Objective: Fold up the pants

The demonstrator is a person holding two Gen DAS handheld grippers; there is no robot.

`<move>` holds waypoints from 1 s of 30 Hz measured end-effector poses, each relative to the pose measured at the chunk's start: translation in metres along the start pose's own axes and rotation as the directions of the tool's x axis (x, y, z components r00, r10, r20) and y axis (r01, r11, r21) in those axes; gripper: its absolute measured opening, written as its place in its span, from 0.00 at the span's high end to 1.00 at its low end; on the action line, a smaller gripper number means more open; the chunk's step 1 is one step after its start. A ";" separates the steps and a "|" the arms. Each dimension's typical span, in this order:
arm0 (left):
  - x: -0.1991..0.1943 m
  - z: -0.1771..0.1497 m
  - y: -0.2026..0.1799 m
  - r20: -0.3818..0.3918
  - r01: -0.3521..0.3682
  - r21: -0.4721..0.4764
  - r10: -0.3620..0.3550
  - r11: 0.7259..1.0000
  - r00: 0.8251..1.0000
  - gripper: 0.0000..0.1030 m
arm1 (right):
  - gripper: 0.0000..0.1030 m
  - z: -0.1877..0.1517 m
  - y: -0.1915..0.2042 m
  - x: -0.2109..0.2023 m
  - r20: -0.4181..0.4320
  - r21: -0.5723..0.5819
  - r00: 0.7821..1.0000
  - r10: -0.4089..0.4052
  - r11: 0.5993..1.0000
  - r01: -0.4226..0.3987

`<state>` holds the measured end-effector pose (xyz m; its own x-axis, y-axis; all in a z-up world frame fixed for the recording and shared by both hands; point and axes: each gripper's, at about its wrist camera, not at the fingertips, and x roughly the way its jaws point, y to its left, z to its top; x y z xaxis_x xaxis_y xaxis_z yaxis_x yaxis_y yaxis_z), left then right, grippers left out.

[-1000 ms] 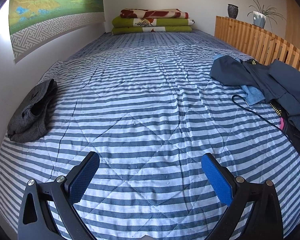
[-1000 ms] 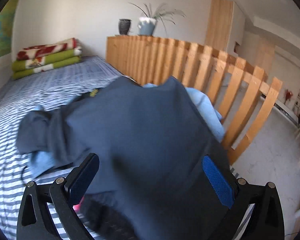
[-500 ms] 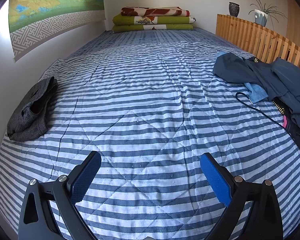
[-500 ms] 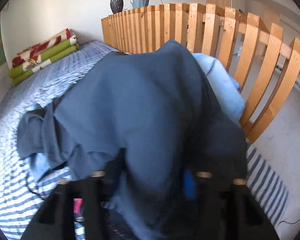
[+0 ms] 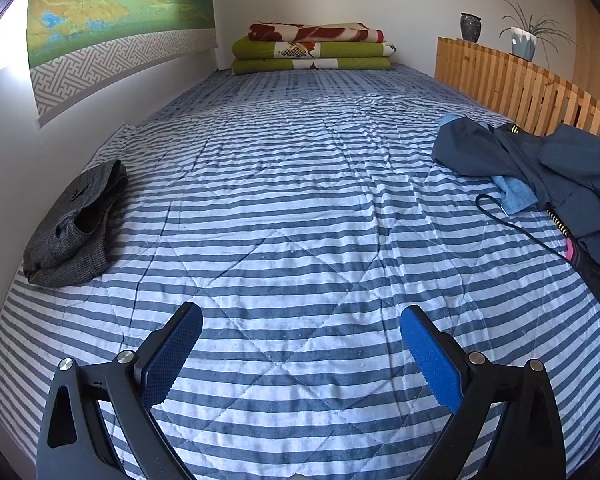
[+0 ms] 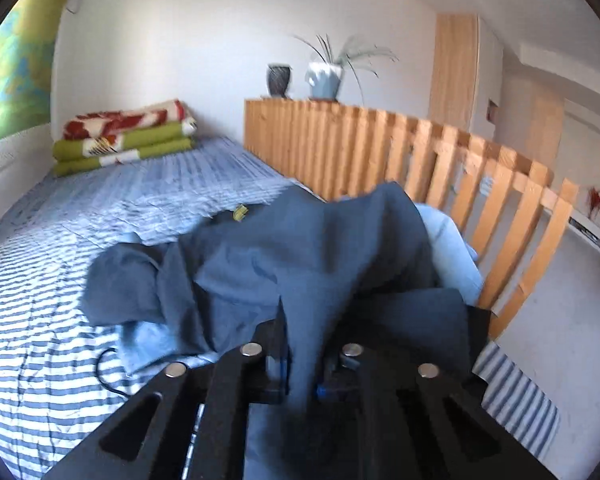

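At bed's right edge, by the wooden rail [image 6: 440,160], navy pants [image 6: 300,248] are being pinched as right gripper [image 6: 304,376] jaws close on a fold. Left gripper [image 5: 300,356] is held spread, nothing btwn. Pants crumpled; no fold made yet, all folding left.

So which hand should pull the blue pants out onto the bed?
Probably the right: the right gripper is closing on the dark blue pants. The left gripper is open over bare striped bedspread.
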<state>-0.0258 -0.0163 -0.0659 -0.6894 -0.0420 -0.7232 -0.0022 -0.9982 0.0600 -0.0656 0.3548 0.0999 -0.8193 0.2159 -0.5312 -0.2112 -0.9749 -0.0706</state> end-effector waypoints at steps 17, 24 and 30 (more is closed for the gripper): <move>-0.013 0.031 0.101 0.060 -0.103 -0.222 0.119 0.970 0.991 0.02 | 0.94 -0.126 0.221 -0.123 -0.497 -0.225 0.433 0.752 0.370 -0.901; -0.001 0.024 0.094 0.014 -0.063 -0.169 0.067 0.984 0.998 0.02 | 0.75 -0.127 0.205 -0.114 -0.518 -0.239 0.439 0.734 0.369 -0.898; 0.008 0.022 0.060 -0.031 0.047 -0.114 -0.051 0.992 0.998 0.02 | 0.57 -0.073 0.131 -0.055 -0.354 -0.007 0.519 0.778 0.553 -0.833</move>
<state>-0.0470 -0.0760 -0.0530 -0.6659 0.0078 -0.7460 0.0475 -0.9975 -0.0528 -0.0089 0.2115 0.0587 -0.4011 -0.6657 -0.6292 0.5694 -0.7193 0.3981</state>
